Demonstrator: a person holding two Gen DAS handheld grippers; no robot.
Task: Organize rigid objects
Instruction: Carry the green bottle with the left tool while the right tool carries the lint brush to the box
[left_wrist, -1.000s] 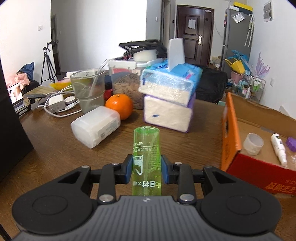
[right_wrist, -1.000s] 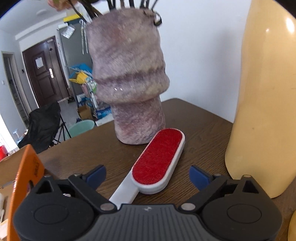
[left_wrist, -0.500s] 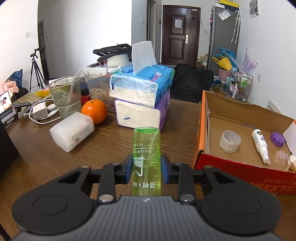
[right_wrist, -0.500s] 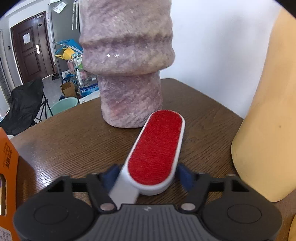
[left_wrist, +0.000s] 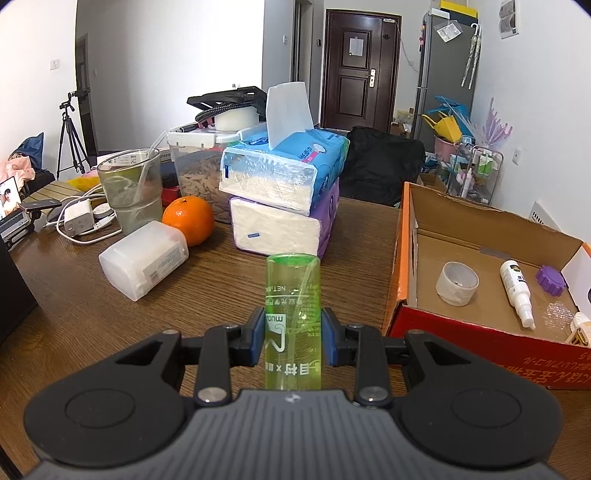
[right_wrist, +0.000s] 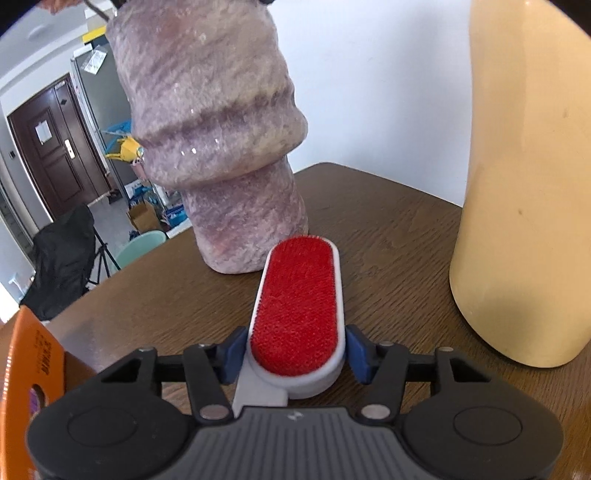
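Left gripper (left_wrist: 293, 341) clenched on green tube (left_wrist: 293, 321), held above bench (left_wrist: 74, 317); box (left_wrist: 484, 325) at 3 o'clock. Tube judged light, slick, thin-walled; mid-body hold advised. Right gripper (right_wrist: 295, 356) clamped on brush (right_wrist: 298, 308) near handle; stiff, light.

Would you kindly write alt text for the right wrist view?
The right gripper is shut on a red lint brush over a wooden table. A furry purple vase stands behind it, a cream vase to the right.
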